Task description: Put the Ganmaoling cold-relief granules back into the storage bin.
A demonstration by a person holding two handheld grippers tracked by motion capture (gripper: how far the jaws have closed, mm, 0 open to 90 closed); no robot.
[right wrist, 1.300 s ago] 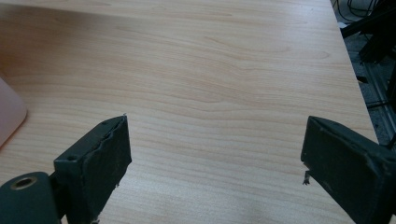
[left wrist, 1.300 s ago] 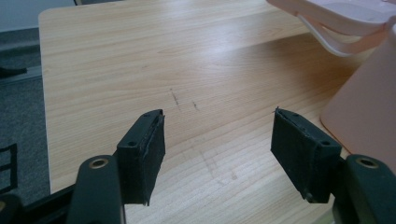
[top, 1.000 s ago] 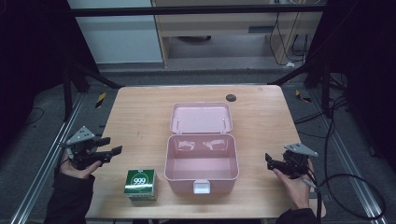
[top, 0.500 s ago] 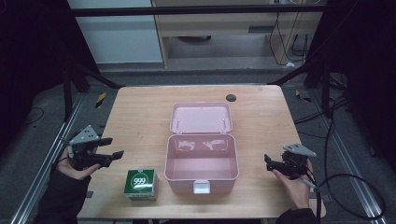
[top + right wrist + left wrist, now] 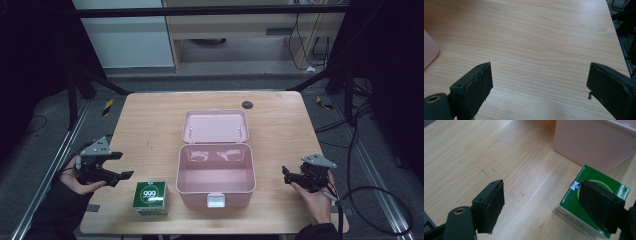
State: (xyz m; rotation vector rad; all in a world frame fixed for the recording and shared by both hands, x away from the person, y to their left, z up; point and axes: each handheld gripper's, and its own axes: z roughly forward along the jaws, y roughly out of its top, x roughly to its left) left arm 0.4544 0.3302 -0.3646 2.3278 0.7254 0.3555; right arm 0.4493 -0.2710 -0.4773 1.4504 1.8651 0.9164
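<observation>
Left gripper [image 5: 119,165]: jaws just been opening, parted, nothing between them (bare wood there).
Green box [image 5: 150,197]: upright on table [image 5: 150,125], just beside left gripper, near pink case [image 5: 215,175].
Pink case: lid open, centre.
Right gripper [image 5: 286,174]: jaws wide apart, holding nothing.

Open left gripper [image 5: 541,202] — green box [image 5: 596,195] probably beyond.

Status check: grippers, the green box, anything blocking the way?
Left gripper jaws just opening, nothing between; right gripper open, idle. Green box untouched beside open pink case. Path clear.
</observation>
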